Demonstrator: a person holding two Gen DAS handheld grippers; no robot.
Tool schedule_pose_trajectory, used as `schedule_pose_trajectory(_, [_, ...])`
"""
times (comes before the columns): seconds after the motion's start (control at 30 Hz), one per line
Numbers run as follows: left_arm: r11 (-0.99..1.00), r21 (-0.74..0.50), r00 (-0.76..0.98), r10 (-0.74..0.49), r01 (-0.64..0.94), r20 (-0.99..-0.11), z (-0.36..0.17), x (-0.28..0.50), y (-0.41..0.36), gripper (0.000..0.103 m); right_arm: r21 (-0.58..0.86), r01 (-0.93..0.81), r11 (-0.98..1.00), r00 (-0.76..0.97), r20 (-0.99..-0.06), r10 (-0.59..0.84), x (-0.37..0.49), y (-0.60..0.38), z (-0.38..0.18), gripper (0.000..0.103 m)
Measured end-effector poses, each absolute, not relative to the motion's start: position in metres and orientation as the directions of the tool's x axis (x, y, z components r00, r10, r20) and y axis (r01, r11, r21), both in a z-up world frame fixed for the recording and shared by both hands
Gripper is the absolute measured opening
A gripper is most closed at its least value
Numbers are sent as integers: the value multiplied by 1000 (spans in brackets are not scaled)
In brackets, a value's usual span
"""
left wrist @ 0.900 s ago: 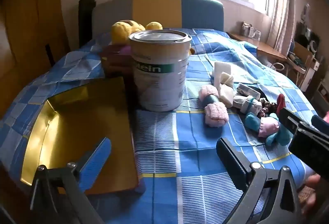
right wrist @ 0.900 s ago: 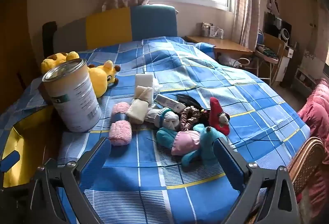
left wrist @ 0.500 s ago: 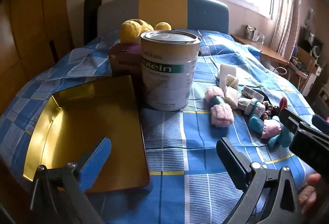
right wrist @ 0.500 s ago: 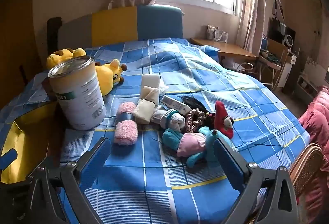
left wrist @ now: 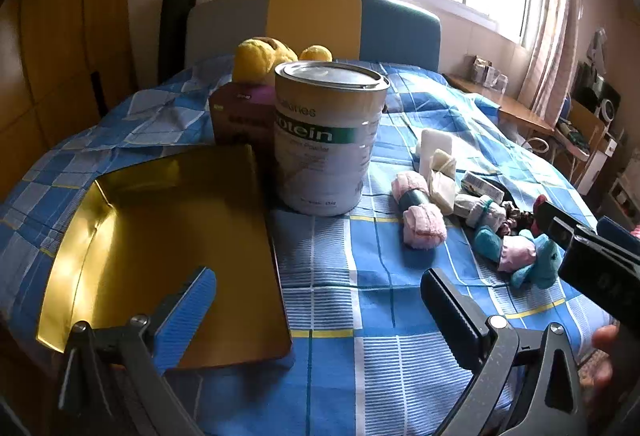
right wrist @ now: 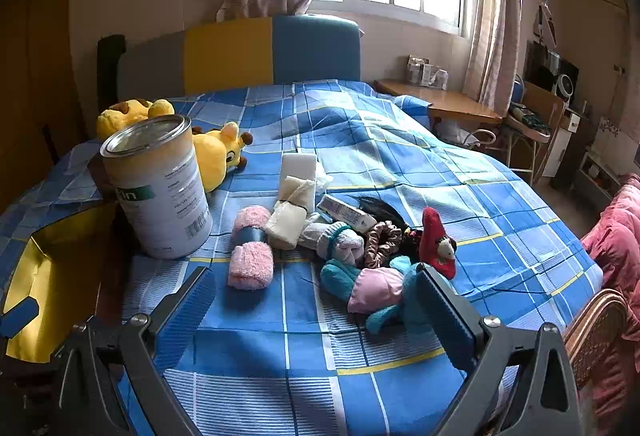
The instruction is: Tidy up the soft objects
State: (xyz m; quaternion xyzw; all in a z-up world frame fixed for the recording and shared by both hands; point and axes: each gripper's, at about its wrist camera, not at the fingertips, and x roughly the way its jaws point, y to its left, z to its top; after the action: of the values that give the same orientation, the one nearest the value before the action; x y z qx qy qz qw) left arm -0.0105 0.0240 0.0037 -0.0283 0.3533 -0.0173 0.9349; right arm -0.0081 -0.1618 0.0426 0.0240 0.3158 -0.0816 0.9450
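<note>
Two tongs hover over the bed [right wrist: 400, 164], both spread wide and holding nothing: the left tongs [left wrist: 320, 300] above the near edge of the gold tray [left wrist: 160, 236], the right tongs [right wrist: 316, 300] in front of the soft pile. A pink rolled sock [right wrist: 251, 248] lies just right of the tall tin can [right wrist: 160, 188]; beside it sit a cream bundle [right wrist: 290, 214], a white-and-teal sock roll [right wrist: 340, 240], a scrunchie [right wrist: 382, 242], a red plush [right wrist: 438, 242] and a teal-and-pink plush [right wrist: 376, 292]. A yellow giraffe plush [right wrist: 218, 152] rests behind the can
</note>
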Motion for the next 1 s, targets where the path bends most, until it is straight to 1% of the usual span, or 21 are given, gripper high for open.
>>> schedule_pose_trajectory(0.3, [1000, -27, 761, -29, 15, -648, 4, -13, 22, 103, 9, 167, 986, 796, -591, -130, -5, -164, 46, 102])
schedule_pose_trajectory(1.0, [1000, -19, 757, -30, 24, -652, 2, -12, 20, 103, 21, 167, 986, 796, -593, -122, -4, -166, 48, 102])
